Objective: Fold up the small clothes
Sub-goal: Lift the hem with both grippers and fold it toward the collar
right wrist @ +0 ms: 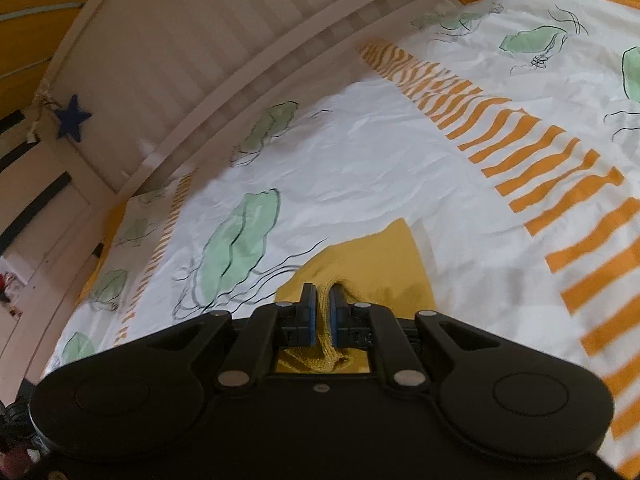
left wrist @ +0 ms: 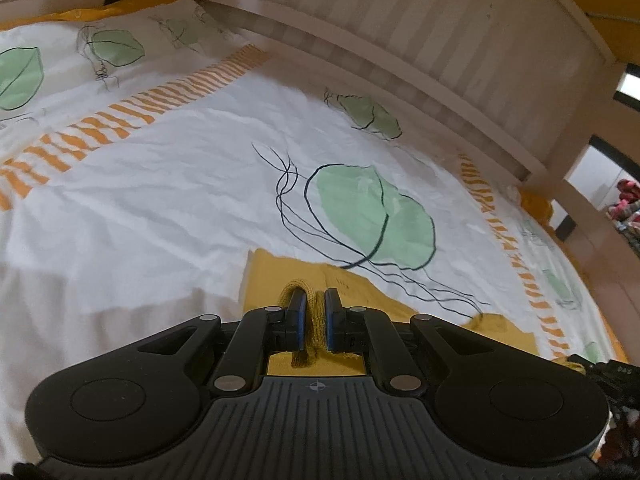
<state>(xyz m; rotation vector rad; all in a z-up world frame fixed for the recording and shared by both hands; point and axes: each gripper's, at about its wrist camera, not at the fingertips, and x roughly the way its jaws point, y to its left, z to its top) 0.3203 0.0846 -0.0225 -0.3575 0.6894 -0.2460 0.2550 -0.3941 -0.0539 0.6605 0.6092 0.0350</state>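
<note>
the small yellow knit top (left wrist: 280,276) lies near on the bed sheet (left wrist: 160,200). the left gripper (left wrist: 315,320) and right gripper (right wrist: 323,312) each pinch its ribbed edge tight, likely to lift and fold it evenly.

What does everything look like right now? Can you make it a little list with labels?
place: a bed with a white sheet printed with green leaves and orange stripes
clothing: a yellow garment lying on the sheet
left gripper: shut on the garment's knitted edge
right gripper: shut on the knitted edge too
behind the bed: a pale slatted bed rail
decoration: a blue star hanging by the rail
</note>
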